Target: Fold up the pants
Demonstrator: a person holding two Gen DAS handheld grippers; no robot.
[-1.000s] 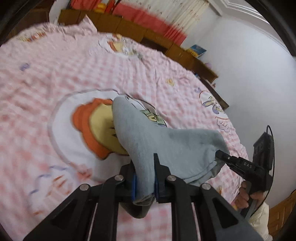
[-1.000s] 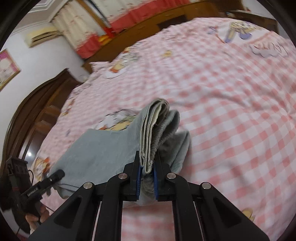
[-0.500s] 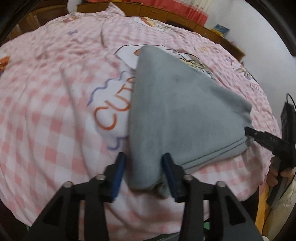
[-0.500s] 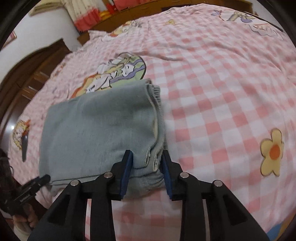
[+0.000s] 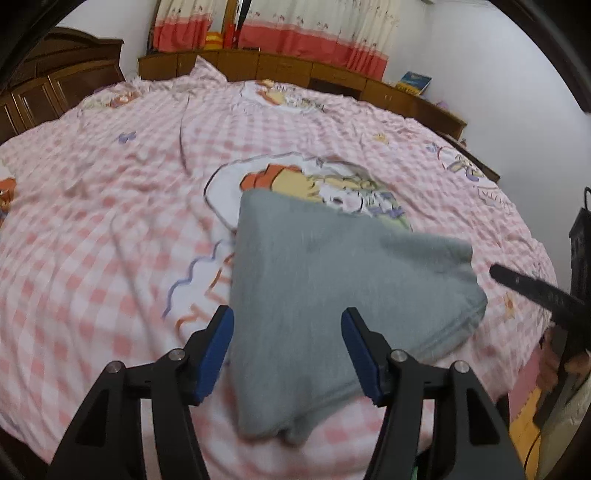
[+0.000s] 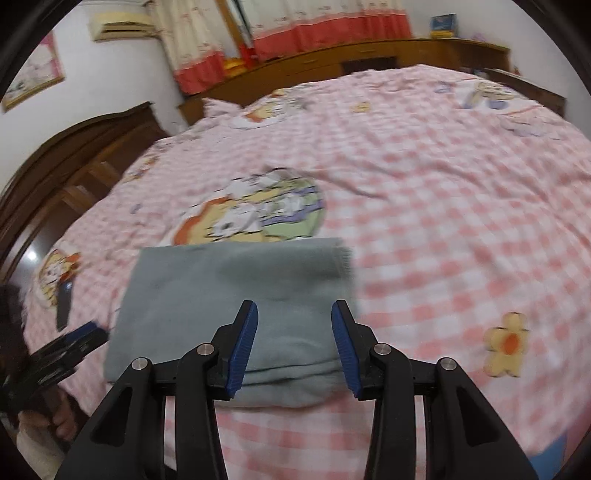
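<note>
Lying folded on the bed [image 5: 92,229], the pants [image 5: 325,288] form a flat grey bundle near the front edge of the pink checked sheet, partly covering a cartoon print [image 5: 332,184]. Left gripper [image 5: 287,350] stands open, its jaws have just been opening, and a corner of the pants sits between the blue fingers [image 5: 214,350] with gaps on both sides, so nothing is held. Right gripper [image 6: 294,345] is also parted, having just been opening too; the thick folded edge of the pants [image 6: 236,295] lies between and under its fingers [image 6: 242,347], pads clear of the cloth as far as the blur allows. In the right wrist view the other gripper [image 6: 55,354] shows at the far left, held by a hand [image 6: 62,421], beside the pants' left edge. A dark flat thing, maybe a phone [image 6: 63,306], lies on the bed left of the pants. Curtains [image 5: 295,29] and a wooden headboard [image 5: 332,77] are behind.
</note>
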